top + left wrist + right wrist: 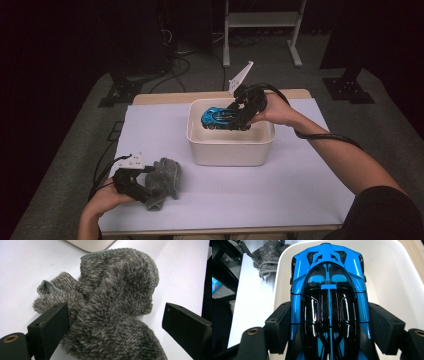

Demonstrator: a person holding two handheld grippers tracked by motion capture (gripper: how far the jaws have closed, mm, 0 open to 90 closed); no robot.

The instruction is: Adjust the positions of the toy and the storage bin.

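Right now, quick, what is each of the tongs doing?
Left tongs: open, jaws either side of the grey cloth, not squeezing it.
Right tongs: shut on the blue car over the tub.

A white sheet (235, 192) covers the wooden table (165, 98), whose bare edge shows along the far side. Grey carpet (395, 115) surrounds the table. A white metal frame (262, 22) stands on the floor beyond, with black cables (182, 62) trailing nearby.
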